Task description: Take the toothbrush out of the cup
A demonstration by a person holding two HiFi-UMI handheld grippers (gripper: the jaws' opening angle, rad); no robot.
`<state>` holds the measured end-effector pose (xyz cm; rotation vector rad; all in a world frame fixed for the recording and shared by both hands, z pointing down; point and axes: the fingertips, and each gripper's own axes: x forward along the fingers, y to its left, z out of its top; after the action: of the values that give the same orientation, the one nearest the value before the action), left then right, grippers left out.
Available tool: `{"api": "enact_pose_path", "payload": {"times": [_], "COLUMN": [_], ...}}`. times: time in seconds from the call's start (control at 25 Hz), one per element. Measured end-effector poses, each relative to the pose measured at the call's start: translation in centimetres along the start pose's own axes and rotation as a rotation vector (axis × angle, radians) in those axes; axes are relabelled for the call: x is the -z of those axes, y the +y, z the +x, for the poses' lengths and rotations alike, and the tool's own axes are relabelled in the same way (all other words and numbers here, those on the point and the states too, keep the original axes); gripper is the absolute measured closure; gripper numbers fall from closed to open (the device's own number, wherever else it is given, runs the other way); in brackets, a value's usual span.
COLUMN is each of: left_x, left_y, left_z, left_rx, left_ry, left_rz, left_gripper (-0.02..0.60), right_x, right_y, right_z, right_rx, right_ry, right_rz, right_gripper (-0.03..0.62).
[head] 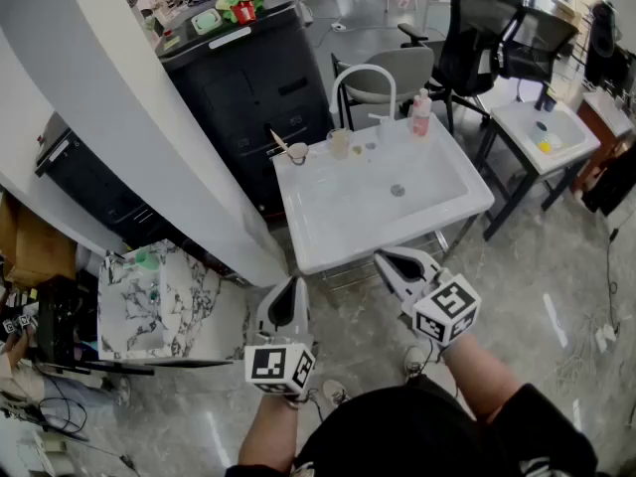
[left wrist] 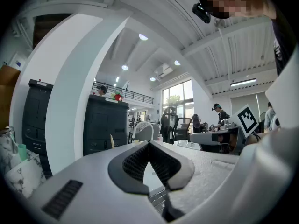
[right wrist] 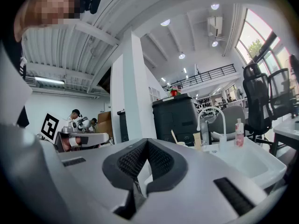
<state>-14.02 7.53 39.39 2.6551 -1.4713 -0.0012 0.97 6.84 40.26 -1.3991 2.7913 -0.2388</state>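
Left hand-held gripper and right hand-held gripper sit low in the frame, each with jaws pressed together, empty. Beyond them, the toothbrush stands in the cup at the sink's upper-left corner, its long axis tilted, top end pointing up-left.
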Motion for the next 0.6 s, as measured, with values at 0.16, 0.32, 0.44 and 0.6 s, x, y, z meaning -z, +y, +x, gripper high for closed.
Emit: {"api": "enact_pose_path", "payload": {"times": [0.16, 0.32, 0.44, 0.6], "left_x": [0.05, -0.15, -0.2, -0.16], "left_y": [-0.11, -0.21, -0.29, -0.41], "left_z": [0.22, 0.29, 0.35, 0.4], "left_rx": [0.002, 0.006, 0.01, 0.008], "left_ry": [-0.002, -0.007, -0.006, -0.004], "left_rz": [0.0, -0.007, -0.007, 0.0], "left_gripper": [0.577, 0.577, 0.577, 0.577], "right_x": [0.17, 0.07, 0.02, 0.05], "right_y": [-0.19, -0.28, -0.24, -0.43], "right_z": [-0.12, -0.21, -0.32, -0.49], "right_rx": [0.002, 0.005, -0.007, -0.015], "right_ry": [0.011, 0.003, -0.003, -0.017], "right_rz": [0.003, 0.004, 0.041, 0.066], "right_gripper": [0.597, 0.597, 0.595, 0.594]}}
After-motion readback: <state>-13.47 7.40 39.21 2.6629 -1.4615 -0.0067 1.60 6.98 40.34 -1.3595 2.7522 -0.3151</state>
